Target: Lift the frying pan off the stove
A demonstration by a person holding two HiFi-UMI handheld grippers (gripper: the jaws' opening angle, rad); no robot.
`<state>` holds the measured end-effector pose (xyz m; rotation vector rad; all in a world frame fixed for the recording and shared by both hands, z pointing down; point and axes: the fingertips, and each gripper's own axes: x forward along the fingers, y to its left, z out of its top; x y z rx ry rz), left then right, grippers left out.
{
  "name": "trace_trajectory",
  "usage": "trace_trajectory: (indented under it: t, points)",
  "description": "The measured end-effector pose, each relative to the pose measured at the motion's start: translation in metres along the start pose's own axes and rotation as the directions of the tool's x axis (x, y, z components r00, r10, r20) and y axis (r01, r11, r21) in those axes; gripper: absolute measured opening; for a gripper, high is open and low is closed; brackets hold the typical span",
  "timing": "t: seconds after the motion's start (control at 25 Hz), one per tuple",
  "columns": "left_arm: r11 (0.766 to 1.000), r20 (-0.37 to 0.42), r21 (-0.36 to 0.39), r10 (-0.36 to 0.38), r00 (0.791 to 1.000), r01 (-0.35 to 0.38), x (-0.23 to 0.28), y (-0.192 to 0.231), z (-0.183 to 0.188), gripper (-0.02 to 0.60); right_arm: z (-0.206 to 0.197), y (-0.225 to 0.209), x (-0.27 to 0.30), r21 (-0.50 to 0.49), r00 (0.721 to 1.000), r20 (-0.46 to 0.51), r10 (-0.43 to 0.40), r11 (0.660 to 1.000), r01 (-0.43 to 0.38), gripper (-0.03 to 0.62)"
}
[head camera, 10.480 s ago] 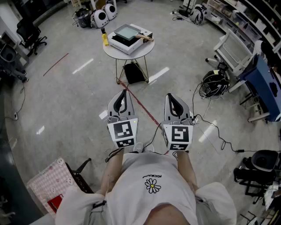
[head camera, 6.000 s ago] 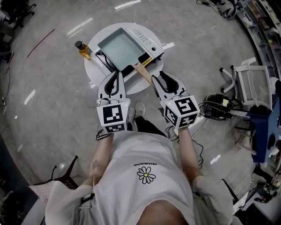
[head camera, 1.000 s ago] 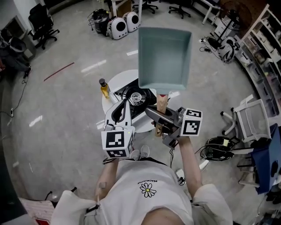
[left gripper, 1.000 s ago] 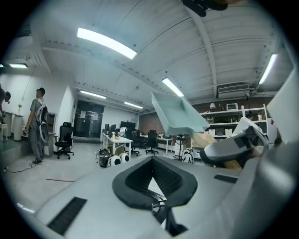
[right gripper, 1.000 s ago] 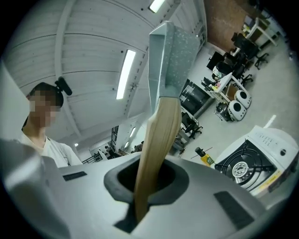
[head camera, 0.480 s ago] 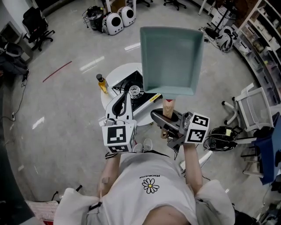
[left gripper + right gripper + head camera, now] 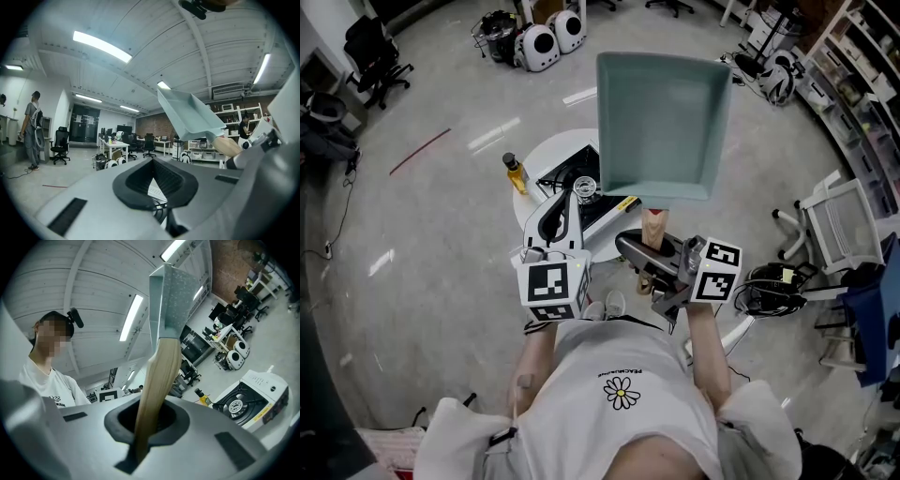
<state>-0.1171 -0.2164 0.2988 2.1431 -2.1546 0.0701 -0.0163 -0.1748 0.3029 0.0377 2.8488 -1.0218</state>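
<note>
A square teal frying pan (image 7: pixel 661 122) hangs high in the air, clear of the white gas stove (image 7: pixel 605 211) on the round white table (image 7: pixel 536 187). My right gripper (image 7: pixel 649 255) is shut on the pan's wooden handle (image 7: pixel 652 228). In the right gripper view the handle (image 7: pixel 157 380) rises from between the jaws of the right gripper (image 7: pixel 145 427) to the pan (image 7: pixel 171 301), with the stove (image 7: pixel 253 399) far below. My left gripper (image 7: pixel 562 202) is shut and holds nothing, above the table's near edge. In its own view the left gripper (image 7: pixel 157 187) sees the pan (image 7: pixel 190 115) at upper right.
A yellow oil bottle (image 7: pixel 516 173) stands on the table left of the stove. Two white rounded cases (image 7: pixel 539 42) sit on the floor behind. A white chair (image 7: pixel 844 225) and floor cables (image 7: pixel 769 277) lie to the right. A person (image 7: pixel 33 129) stands far left.
The pan has risen a little and drifted right in my right gripper, looming larger in the head view. The left gripper has stayed near the table edge.
</note>
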Motion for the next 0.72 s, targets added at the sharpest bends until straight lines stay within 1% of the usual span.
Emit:
trace_trajectory:
  t: [0.28, 0.72]
  points:
    - [1.000, -0.001, 0.011, 0.000, 1.000, 0.000, -0.0066, 0.0048, 0.0000, 0.000, 0.0001, 0.0057, 0.0019, 0.018, 1.000, 0.024, 0.012, 1.000, -0.013, 0.002]
    - [1.000, 0.001, 0.017, -0.017, 1.000, 0.017, -0.0015, 0.0076, 0.0041, -0.001, 0.0066, 0.0025, 0.0013, 0.004, 1.000, 0.029, -0.009, 1.000, 0.009, 0.002]
